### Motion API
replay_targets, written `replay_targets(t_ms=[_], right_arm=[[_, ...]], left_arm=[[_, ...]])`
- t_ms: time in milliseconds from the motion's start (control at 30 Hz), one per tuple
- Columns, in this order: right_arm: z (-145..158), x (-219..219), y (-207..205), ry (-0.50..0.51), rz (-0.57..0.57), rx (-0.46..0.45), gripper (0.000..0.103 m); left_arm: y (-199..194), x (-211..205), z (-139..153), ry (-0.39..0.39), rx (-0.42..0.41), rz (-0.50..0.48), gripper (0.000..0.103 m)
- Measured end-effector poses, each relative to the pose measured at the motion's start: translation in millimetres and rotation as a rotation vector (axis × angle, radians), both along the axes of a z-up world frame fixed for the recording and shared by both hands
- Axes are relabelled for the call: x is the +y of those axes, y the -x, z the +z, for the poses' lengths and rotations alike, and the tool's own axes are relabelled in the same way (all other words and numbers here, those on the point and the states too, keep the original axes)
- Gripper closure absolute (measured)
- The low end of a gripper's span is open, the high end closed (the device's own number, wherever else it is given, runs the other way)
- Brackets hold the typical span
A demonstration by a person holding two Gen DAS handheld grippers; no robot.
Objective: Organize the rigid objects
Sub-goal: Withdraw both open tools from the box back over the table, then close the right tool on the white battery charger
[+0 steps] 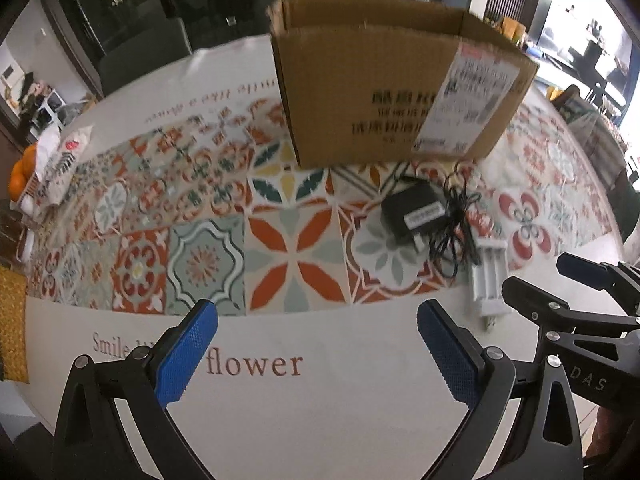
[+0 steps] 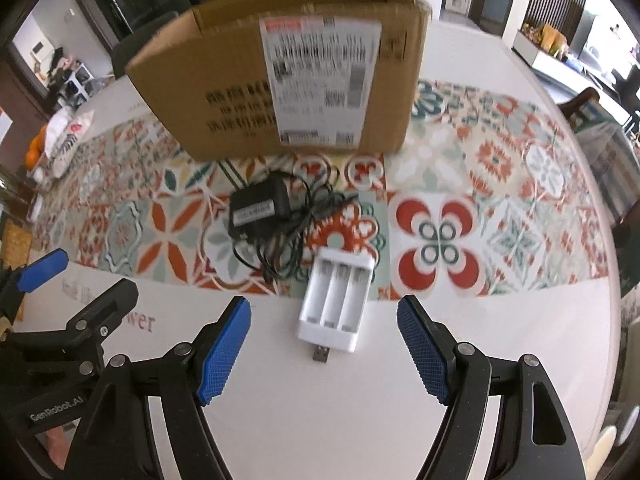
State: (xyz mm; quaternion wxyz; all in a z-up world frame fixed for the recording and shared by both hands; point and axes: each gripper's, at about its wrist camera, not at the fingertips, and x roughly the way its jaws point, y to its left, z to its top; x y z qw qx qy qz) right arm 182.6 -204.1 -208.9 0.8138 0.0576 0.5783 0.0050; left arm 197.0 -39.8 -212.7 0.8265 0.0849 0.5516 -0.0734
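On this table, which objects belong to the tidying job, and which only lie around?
For the job:
- white plastic three-slot battery charger
- black power adapter with tangled cord
- open brown cardboard box

Lying about:
- oranges
- white printed bag

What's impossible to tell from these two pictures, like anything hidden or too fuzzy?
- Inside of the cardboard box: both views, hidden by its front wall.
- Shipping label text: blurred in both views.
- Sticker on the black adapter: too small and blurred.
- White battery charger: left view, partly behind the right tool.
- Oranges: cut off at the left edge.
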Motion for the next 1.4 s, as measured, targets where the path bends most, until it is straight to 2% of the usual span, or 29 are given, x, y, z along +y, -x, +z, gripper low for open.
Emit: replay_targets(t_ms=[333,500,667,833,933,1167,1400], right_arm=[[-39,5,-6,0.016,0.009,0.089,0.030],[-58,3,-10,0.007,-0.015,0.134,0.035],[-69,4,-13,0.018,-0.031,0.146,0.036],[-72,10,-14,0.057,-0.032,0.130,0.040],[-72,13,-13,0.077,-0.027,0.104,0.053],[-68,3,-12,0.012,-0.040,0.100,0.053],[-48,-16,3,-0.032,-0.069,0.060,0.054]], left_arm=[[-3,-5,-37,-0.038,0.075,-0.016,0.001],[-4,-6,-44,-0.042,0.085,-0.020,0.001],[-5,-7,-49,-0.046,0.095,-0.022,0.001],[-6,-8,-50,-0.045,0.096,-0.022,0.001],[-6,-8,-51,-0.047,0.094,-0.023,0.001],[-4,-10,-48,-0.034,0.092,-0.027,0.001],[-3,-18,-39,-0.016,0.073,-0.058,0.001]])
